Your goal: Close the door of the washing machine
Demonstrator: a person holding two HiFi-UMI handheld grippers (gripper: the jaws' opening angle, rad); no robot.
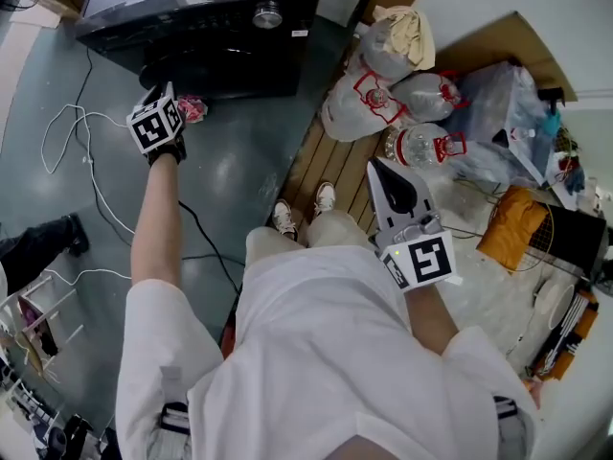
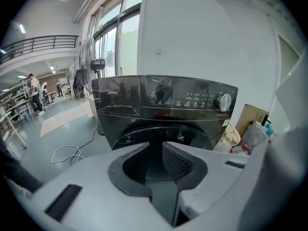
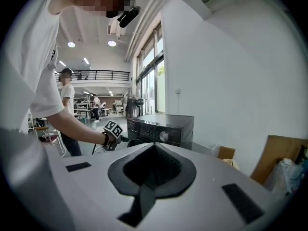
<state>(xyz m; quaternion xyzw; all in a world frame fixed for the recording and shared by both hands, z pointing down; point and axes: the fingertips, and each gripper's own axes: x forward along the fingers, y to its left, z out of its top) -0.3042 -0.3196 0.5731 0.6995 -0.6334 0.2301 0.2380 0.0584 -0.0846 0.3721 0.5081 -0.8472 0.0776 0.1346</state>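
The black front-loading washing machine (image 1: 201,17) stands at the top of the head view. Its control panel and knob (image 2: 223,101) face the left gripper view, where the round door (image 2: 139,129) fills the machine's front; I cannot tell whether it is latched. My left gripper (image 1: 158,99) is held out just before the machine's front, its jaws a narrow gap apart with nothing between them (image 2: 155,146). My right gripper (image 1: 380,169) hangs back over the wooden pallet, jaws shut and empty (image 3: 154,146). It looks at the machine (image 3: 161,126) from afar.
Tied plastic bags (image 1: 383,75) and water bottles (image 1: 421,147) lie on a wooden pallet (image 1: 330,161) to the machine's right, with cardboard (image 1: 498,46) behind. A white cable (image 1: 72,132) snakes over the grey floor at the left. A pink-and-white item (image 1: 192,109) shows beside my left gripper.
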